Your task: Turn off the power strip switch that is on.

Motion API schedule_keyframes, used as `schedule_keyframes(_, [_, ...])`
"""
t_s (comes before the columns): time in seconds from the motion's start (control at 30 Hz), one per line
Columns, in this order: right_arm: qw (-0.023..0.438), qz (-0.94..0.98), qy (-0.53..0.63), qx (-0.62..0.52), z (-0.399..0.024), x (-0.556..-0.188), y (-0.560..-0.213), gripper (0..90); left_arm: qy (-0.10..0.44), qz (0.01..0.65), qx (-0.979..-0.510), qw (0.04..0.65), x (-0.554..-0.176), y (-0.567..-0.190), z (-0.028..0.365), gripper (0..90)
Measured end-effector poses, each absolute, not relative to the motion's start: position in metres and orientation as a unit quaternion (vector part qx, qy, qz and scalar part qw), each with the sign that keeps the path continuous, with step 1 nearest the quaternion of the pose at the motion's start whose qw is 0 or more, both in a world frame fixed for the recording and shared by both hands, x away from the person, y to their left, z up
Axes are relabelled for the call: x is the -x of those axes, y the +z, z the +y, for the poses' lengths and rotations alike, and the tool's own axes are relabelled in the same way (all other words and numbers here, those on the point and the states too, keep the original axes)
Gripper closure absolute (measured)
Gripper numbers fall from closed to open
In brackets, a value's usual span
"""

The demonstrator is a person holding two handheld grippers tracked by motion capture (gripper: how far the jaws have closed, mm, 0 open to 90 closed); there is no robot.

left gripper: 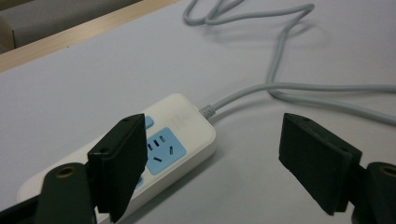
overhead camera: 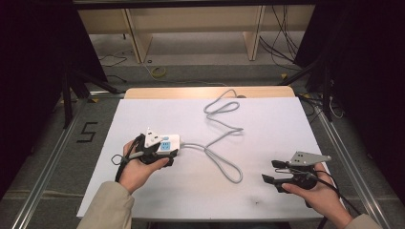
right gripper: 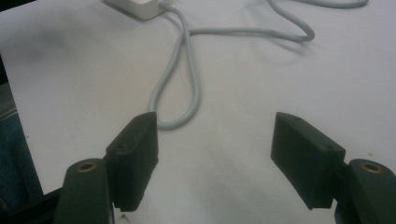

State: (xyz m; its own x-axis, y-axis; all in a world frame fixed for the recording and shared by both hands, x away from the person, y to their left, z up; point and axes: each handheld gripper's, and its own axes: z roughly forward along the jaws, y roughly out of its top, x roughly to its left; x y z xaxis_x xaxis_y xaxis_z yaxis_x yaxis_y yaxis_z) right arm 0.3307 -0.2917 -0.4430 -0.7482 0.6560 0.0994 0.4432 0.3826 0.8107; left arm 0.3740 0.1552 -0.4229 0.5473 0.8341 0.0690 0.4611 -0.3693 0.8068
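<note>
White plastic power strip (left gripper: pixel 140 158) with blue sockets lies at the table's left, its grey cord (overhead camera: pixel 222 143) looping toward centre. Your left gripper (left gripper: pixel 210 168) hangs wide open over it, empty; straddle the body squarely before closing. Your right gripper (right gripper: pixel 215 158) gapes empty too.

The high view is evenly lit over the white table sheet (overhead camera: pixel 200 191), while its edges at 9 and 3 o'clock fall into near-black. Shadows are soft and faint — light seems diffuse, from above. Both gripper views are dimmer and grainy, with the near jaws slightly soft and a grey cast toward 6 o'clock.
</note>
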Motion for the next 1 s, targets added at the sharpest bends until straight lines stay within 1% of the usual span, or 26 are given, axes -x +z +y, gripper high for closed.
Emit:
schedule_keyframes(0.3, [0.12, 0.822, 0.445, -0.335, -0.292, -0.331, -0.443, 32.1, 0.245, 0.387, -0.803, 0.382, -0.356, -0.428, 0.154, 22.7])
schedule_keyframes(0.6, [0.116, 0.822, 0.446, -0.335, -0.292, -0.331, -0.444, 31.7, 0.253, 0.378, -0.801, 0.388, -0.339, -0.429, 0.161, 21.2])
schedule_keyframes(0.83, [0.115, 0.82, 0.448, -0.336, -0.292, -0.33, -0.444, 31.2, 0.262, 0.38, -0.799, 0.386, -0.327, -0.432, 0.173, 21.2])
schedule_keyframes(1.0, [0.116, 0.821, 0.449, -0.332, -0.292, -0.33, -0.444, 30.9, 0.257, 0.388, -0.797, 0.385, -0.318, -0.437, 0.18, 21.2])
